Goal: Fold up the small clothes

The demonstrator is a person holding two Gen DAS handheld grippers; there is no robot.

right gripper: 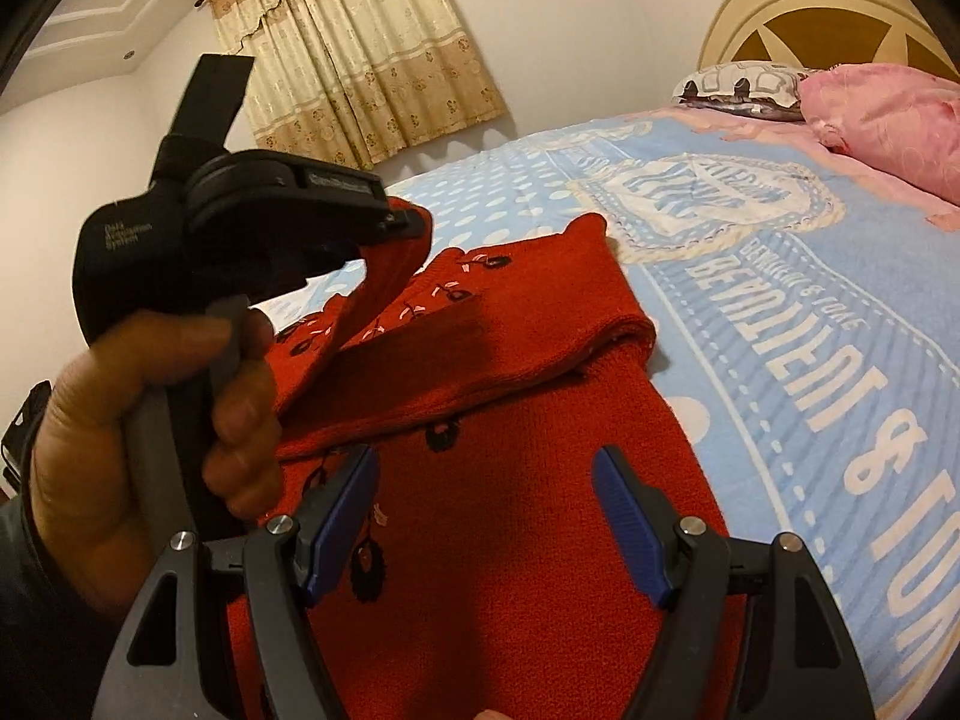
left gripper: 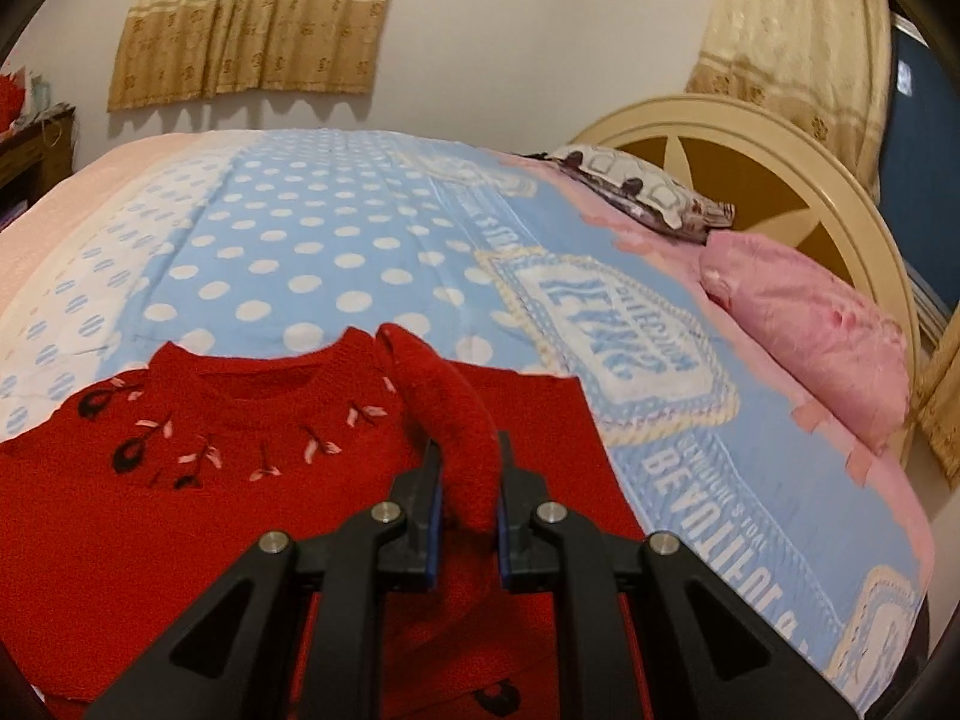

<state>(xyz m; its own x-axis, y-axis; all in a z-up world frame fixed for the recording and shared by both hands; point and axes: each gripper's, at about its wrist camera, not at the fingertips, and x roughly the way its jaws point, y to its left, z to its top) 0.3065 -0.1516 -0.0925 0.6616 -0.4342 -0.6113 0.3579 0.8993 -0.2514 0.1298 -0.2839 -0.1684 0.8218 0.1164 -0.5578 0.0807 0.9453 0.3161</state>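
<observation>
Left tongs (left gripper: pixel 470 501) pinch sweater (right gripper: pixel 510 540) sleeve (left gripper: pixel 447 414), mid-fold; right tongs (right gripper: pixel 485 525) spread, empty; body unfolded on bed (right gripper: pixel 810 360).

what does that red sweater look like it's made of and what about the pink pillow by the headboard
Red sweater: a knit, likely wool or acrylic; matte, fuzzy, stitch rows visible, with embroidered flowers. The left claw is shut on its sleeve.
Pink pillow: a smooth woven cover, possibly satin-like, judging by its faint sheen; the fibre is uncertain.
</observation>
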